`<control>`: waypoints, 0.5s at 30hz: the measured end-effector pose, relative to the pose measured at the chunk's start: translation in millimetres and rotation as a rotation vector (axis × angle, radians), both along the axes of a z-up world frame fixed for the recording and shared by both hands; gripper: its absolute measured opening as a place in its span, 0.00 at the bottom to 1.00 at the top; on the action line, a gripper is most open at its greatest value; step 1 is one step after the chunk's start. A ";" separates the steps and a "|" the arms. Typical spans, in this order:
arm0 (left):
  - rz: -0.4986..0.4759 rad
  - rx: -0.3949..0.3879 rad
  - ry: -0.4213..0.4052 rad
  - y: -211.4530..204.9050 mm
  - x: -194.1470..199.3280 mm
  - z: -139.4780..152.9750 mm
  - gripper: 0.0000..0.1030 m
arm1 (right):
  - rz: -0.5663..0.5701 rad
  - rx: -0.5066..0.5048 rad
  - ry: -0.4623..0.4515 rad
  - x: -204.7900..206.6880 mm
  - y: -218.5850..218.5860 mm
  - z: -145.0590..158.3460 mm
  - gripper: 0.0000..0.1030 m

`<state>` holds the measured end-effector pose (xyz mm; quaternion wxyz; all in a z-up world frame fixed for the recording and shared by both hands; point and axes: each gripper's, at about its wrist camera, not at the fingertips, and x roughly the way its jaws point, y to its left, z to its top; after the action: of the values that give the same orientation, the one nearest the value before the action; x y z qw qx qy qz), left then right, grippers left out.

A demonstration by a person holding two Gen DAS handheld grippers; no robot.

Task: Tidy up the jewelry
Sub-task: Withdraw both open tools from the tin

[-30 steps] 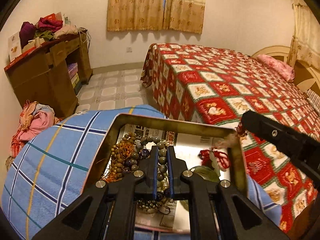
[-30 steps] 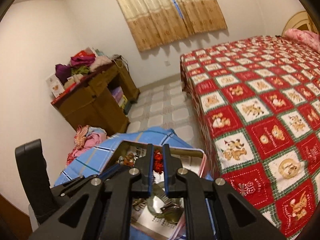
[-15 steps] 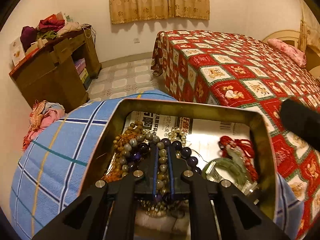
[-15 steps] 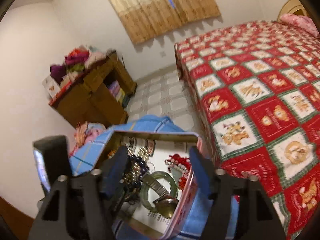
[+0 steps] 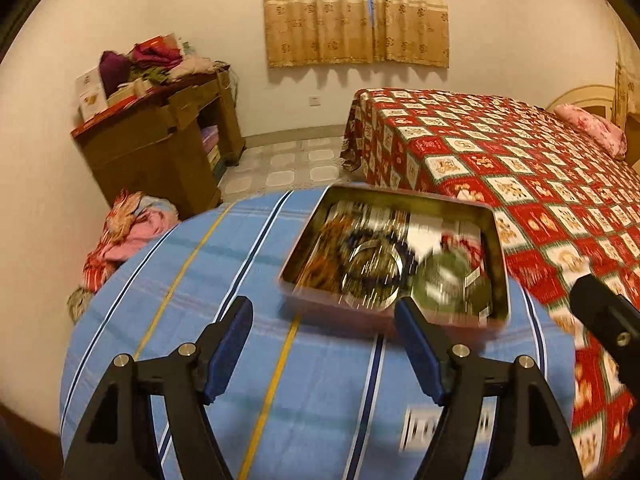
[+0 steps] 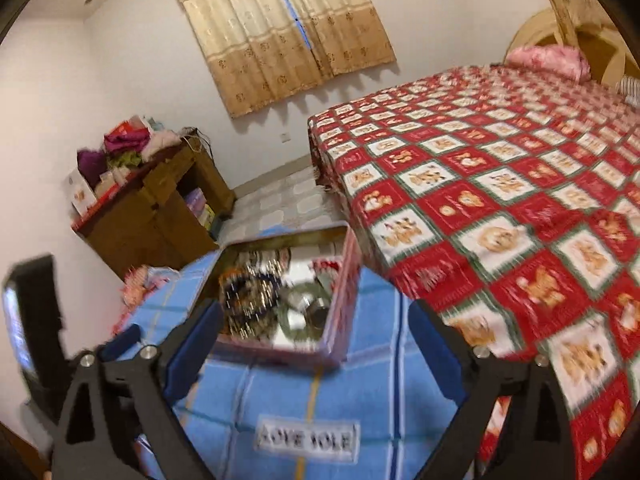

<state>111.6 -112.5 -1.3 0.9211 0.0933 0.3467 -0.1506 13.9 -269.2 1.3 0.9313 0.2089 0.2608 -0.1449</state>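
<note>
Bedroom: one bed (image 5: pixel 520 152) under a red patchwork cover, one curtained window (image 5: pixel 356 12), one wooden desk (image 5: pixel 160 140) piled with clothes. Nearest us, a blue striped cloth (image 5: pixel 240 280) carries one metal tin (image 5: pixel 496 248), which holds the jewelry: a tangle of beads (image 5: pixel 372 264), too blurred to count, with a green bangle (image 5: pixel 444 276) just beside it on the right. Left gripper (image 5: pixel 324 344) hangs short of the tin, fingers spread wide, nothing between them. Right gripper (image 6: pixel 312 344) likewise splayed and empty, its fingers framing the tin's near corner. Only the right view shows a white label (image 6: pixel 308 438) on the cloth; only the left shows the bangle plainly.
</note>
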 end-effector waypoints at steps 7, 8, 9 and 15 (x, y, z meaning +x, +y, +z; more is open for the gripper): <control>0.087 -0.041 -0.053 62.3 -72.9 -2.2 0.72 | -0.010 -0.039 -0.015 -55.8 33.0 -8.7 0.98; 0.102 -0.053 -0.057 70.5 -82.0 -1.8 0.72 | -0.007 -0.046 -0.022 -62.6 37.5 -8.6 0.98; 0.109 -0.062 -0.060 75.5 -87.7 -1.5 0.72 | -0.006 -0.057 -0.028 -69.7 42.0 -7.4 0.98; 0.136 -0.065 -0.129 100.5 -128.9 6.6 0.73 | -0.015 -0.110 -0.119 -105.4 65.6 8.6 0.98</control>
<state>-17.3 -11.9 5.3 0.9521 0.0491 0.2872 -0.0927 -91.5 -203.6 9.9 0.9541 0.1676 0.1952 -0.1535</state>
